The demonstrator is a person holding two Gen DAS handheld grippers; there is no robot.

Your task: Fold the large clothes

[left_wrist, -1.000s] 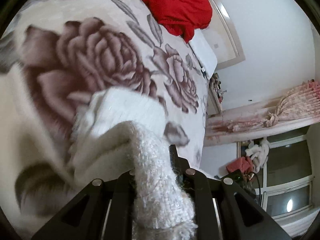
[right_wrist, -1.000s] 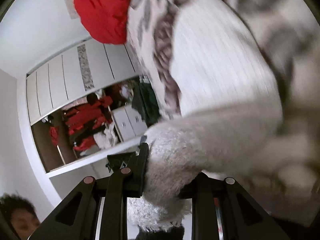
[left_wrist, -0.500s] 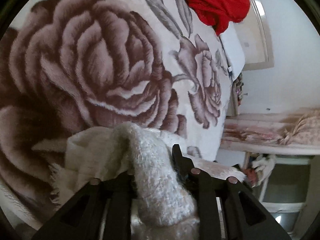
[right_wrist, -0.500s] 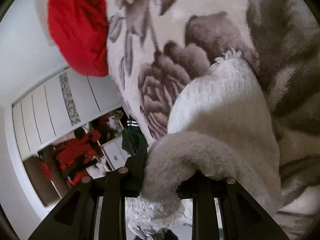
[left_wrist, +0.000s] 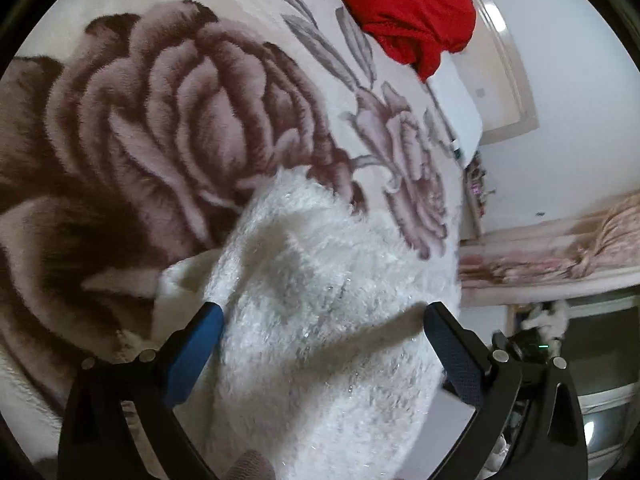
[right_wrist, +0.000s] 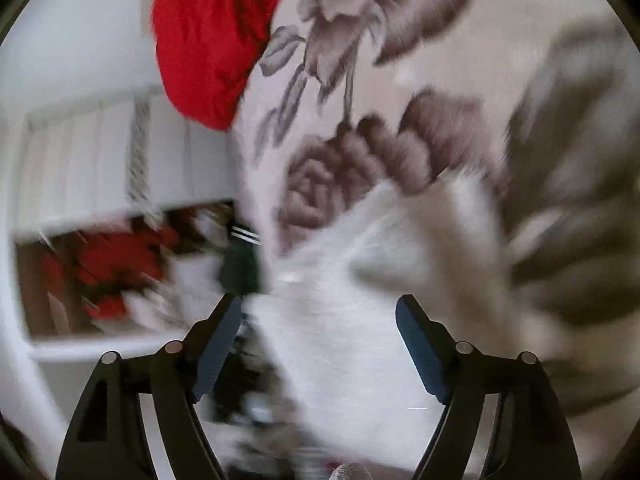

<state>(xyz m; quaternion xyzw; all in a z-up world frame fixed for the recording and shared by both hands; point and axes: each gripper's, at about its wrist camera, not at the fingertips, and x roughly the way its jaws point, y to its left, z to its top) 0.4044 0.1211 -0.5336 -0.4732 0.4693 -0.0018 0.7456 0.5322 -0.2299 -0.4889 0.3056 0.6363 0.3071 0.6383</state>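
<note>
A fluffy white garment (left_wrist: 328, 280) lies on a rose-patterned blanket (left_wrist: 160, 128) on a bed. My left gripper (left_wrist: 322, 324) is open, its blue-padded fingers (left_wrist: 192, 356) spread to either side of the garment's folded edge. In the right wrist view, which is blurred, the same white garment (right_wrist: 352, 320) lies on the blanket (right_wrist: 420, 80). My right gripper (right_wrist: 320, 312) is open too, with the fabric lying loose between its fingers (right_wrist: 420, 352).
A red garment (left_wrist: 404, 8) is heaped at the far end of the bed; it also shows in the right wrist view (right_wrist: 212, 40). An open wardrobe (right_wrist: 112, 272) with red clothes stands beyond the bed's edge. Curtains (left_wrist: 580, 248) and a window are on the left view's right.
Both grippers were shut on the white garment and have opened. The garment has dropped onto the blanket. The right wrist view is blurred with motion.
</note>
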